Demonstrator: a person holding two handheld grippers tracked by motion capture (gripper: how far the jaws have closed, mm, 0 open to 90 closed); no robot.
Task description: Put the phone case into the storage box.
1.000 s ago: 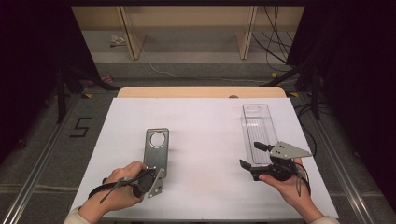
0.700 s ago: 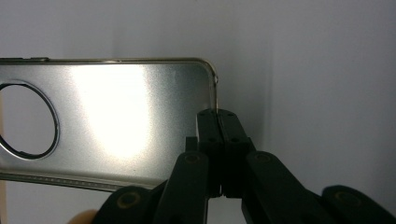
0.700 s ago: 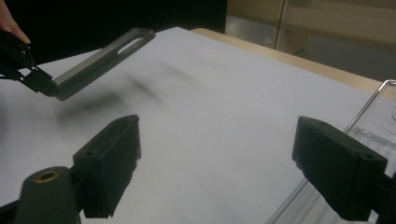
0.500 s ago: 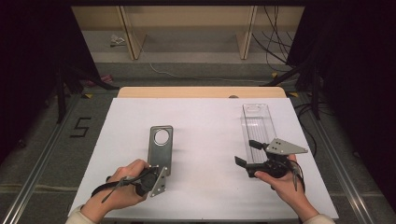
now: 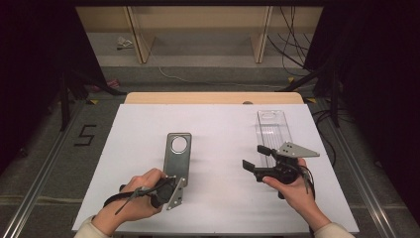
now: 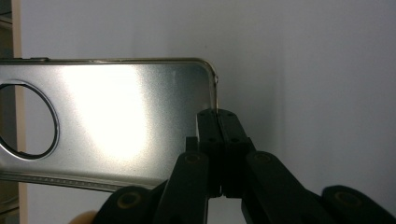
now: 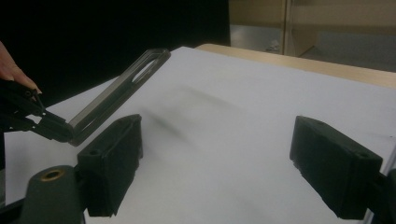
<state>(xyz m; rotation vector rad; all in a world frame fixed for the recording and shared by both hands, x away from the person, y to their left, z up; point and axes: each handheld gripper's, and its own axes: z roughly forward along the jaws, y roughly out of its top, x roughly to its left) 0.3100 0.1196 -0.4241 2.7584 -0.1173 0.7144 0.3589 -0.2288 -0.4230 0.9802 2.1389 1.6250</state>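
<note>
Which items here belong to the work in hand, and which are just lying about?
In the job:
- metal plate with a round hole, one end lifted off the table, clamped at its edge by the left gripper
- right gripper, jaws open, nothing between them

Lying about:
- clear plastic plate flat on the white table

Clamped in our left gripper we see a metal plate, brushed and glossy, glare across its face. Both grippers' jaws look like matt black plastic. Just beyond our right gripper lies a clear, smooth plastic tray. Under both, the table has a matt white, paper-like sheet.
</note>
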